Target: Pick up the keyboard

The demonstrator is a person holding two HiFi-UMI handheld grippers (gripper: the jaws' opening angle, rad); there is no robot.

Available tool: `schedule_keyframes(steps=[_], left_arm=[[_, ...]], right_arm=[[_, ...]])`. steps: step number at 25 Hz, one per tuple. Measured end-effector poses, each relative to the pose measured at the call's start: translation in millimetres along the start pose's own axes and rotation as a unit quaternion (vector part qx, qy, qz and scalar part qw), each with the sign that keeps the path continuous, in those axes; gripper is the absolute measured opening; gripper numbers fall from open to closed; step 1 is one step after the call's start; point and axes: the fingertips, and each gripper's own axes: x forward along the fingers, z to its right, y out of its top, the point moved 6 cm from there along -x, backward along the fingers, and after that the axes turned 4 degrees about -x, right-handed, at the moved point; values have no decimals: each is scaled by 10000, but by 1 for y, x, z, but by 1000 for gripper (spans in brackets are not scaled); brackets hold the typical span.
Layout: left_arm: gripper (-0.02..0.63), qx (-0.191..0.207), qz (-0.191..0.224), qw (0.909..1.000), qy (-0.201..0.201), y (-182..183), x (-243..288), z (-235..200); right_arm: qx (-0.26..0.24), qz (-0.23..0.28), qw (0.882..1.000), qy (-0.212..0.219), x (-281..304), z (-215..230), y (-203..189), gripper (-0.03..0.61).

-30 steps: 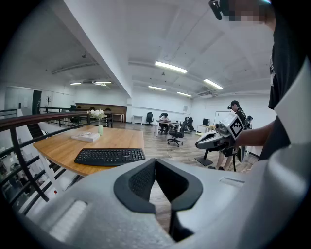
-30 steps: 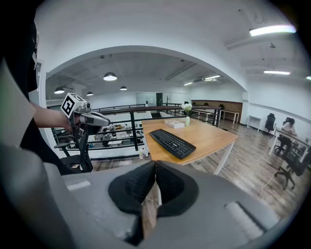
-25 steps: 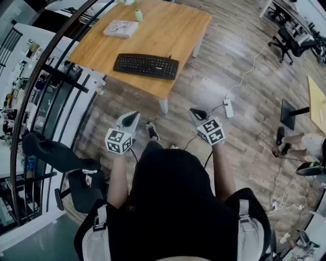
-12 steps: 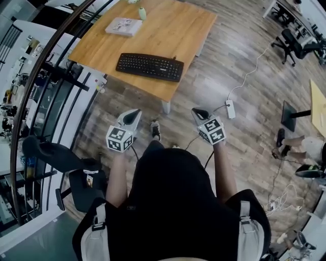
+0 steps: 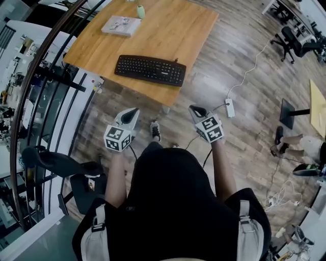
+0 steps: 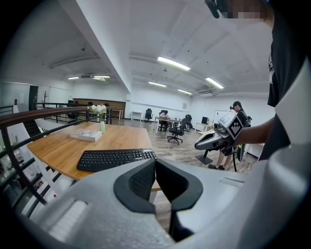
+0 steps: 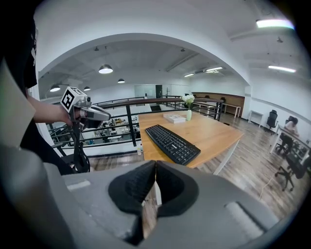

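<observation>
Left claw [image 5: 132, 113], right claw [image 5: 196, 111]: closed, down-tilted.

A wooden desk [image 5: 173, 30] fills the upper middle of the head view, standing on a plank floor [image 5: 244, 148]. A black keyboard [image 5: 150, 70] lies along the desk's lower edge in the frame. Well above it, toward the upper left, rests a flat pale book [image 5: 121, 25], with a small pale-green vase [image 5: 140, 10] upright near it. A white power strip [image 5: 229, 107] lies on the floor to the right of the desk.
</observation>
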Motion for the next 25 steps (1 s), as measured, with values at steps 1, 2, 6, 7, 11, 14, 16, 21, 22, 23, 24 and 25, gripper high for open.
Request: schedule_keyframes(steps=[1, 2, 6, 7, 11, 14, 16, 21, 22, 23, 24, 25], left_arm=[[12, -14, 1, 10000, -5, 1, 3, -5], [12, -22, 1, 10000, -14, 3, 7, -11], [12, -12, -26, 10000, -42, 10, 20, -35], [12, -14, -29, 10000, -46, 12, 23, -40], [12, -51, -51, 9999, -75, 15, 31, -61], [12, -72, -61, 9999, -82, 20, 37, -76], [12, -72, -74, 9999, -91, 24, 41, -87], [12, -51, -84, 9998, -183, 37, 58, -111], [12, -50, -79, 9997, -211, 39, 61, -115], [12, -51, -71, 9997, -239, 41, 65, -120], [12, -53, -60, 9996, -267, 42, 67, -125], [12, -56, -50, 9995, -296, 44, 69, -129]], right_arm=[[-4, -7, 10000, 1, 4, 2, 3, 5], [-3, -13, 10000, -1, 9, 5, 6, 5], [39, -42, 10000, -9, 32, 14, 17, 5], [46, -48, 10000, -5, 38, 15, 20, 5], [69, -66, 10000, -6, 57, 20, 30, 5], [87, -77, 9999, -12, 70, 26, 39, 5], [99, -71, 9999, -30, 78, 30, 45, 5], [149, -98, 9998, -108, 95, 42, 58, 5], [149, -110, 9998, -106, 98, 43, 60, 5], [149, -119, 9998, -104, 102, 44, 62, 5], [150, -129, 9997, -109, 105, 44, 63, 5], [154, -140, 9997, -125, 108, 45, 65, 5]])
